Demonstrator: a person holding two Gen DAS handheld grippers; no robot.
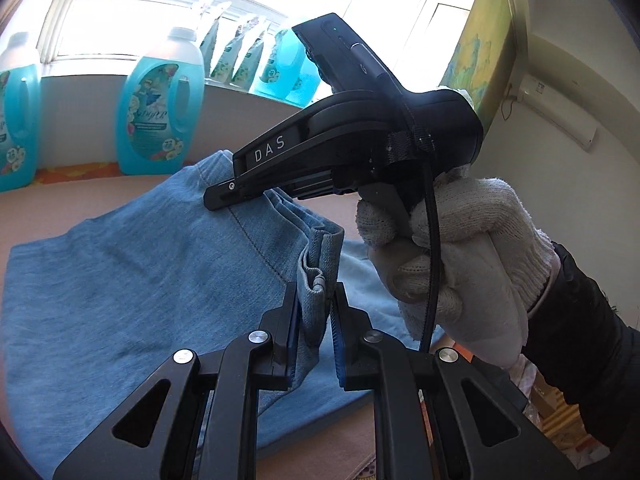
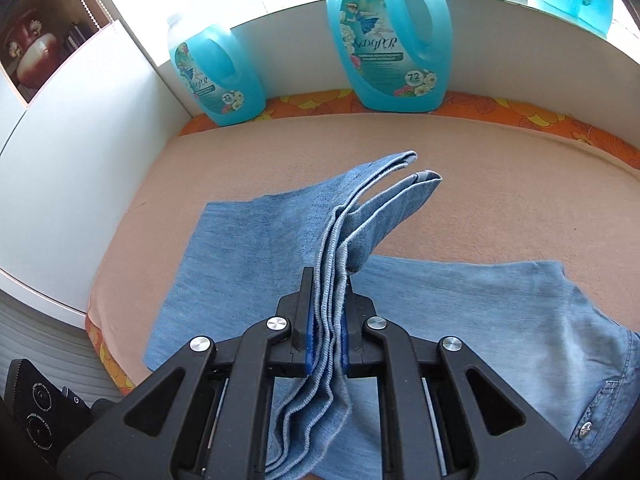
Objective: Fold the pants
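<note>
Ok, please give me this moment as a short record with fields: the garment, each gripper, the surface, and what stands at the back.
garment: blue denim pants, partly lifted off the surface
left gripper: shut on a bunched pants edge
right gripper: shut on stacked hem layers; its tip also shows in the left view, held by a white-gloved hand
surface: peach cover with an orange flowered border
back: blue detergent bottles along the white wall, under the window
fold state: not finished; part of the pants lies flat, the held part is raised
</note>
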